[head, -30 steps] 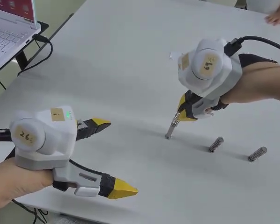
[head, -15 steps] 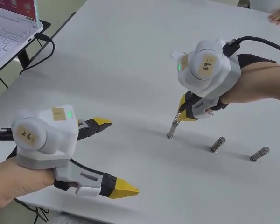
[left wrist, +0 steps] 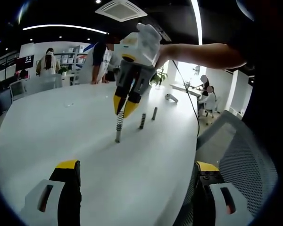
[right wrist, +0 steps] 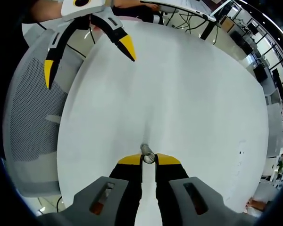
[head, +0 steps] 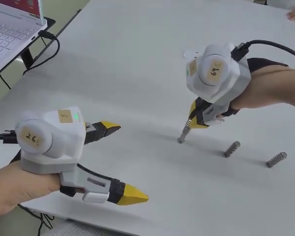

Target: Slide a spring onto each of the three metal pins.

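- Right claw is clenched on a spring, tips pinched at the coil's upper end. The right gripper view shows the coil nipped between the yellow tips.
- The spring sits around a pin. Bare metal shows below the coil, and the foot of the pin touches the white surface. The pin leans, with its top toward the claw.
- Judgement: the coil is only partway down and needs sliding toward the foot.
- Left claw is released, jaws spread wide and grasping nothing. It hovers near the front edge of the surface, well apart from the pin.
- Two other springs stand to the right of the held one, apart from it and from each other. In the left gripper view they look upright, so they are probably already seated on their pins.
- A laptop sits at the far left corner, clear of the work.
- Risk: the pin has no visible base and nothing else braces it. A downward push off its axis could make the foot skid on the smooth surface.
- Risk: the lean could make the coil bind on the shaft. Forcing it would bow the spring or tip the pin flat.
- Risk: releasing before the coil is seated could topple the pin. A roll to the right could knock the nearest standing one.
- The left claw is too far away to steady anything quickly.
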{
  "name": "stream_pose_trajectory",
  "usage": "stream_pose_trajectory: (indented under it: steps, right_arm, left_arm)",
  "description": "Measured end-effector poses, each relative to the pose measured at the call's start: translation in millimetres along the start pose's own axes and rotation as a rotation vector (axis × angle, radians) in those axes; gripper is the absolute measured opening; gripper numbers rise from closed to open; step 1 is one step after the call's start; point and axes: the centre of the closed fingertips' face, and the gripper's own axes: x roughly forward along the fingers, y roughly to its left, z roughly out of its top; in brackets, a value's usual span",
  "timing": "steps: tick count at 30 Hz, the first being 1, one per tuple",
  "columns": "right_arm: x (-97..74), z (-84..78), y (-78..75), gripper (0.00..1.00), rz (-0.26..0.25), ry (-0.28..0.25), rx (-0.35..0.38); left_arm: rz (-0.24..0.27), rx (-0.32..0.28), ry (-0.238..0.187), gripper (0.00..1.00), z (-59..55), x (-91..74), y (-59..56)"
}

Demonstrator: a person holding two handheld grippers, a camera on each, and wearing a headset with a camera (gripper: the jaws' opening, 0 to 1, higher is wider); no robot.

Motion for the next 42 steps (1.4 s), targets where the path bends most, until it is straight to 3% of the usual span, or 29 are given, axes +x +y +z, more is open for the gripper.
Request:
stream_pose_trajectory:
  steps: [23,42]
  right_arm:
    - [21.5,-8.5,6.6,0.07,0.049,0.027,0.009]
    - [30.4,-9.2,9.7,0.07,0.054,0.03,0.013]
  left_arm:
    - [0.005,-0.006,0.009,0.97,-1.0,1.7,4.2]
    - [0.001,-0.013,0.012,0.97,-4.7,2.7,2.4]
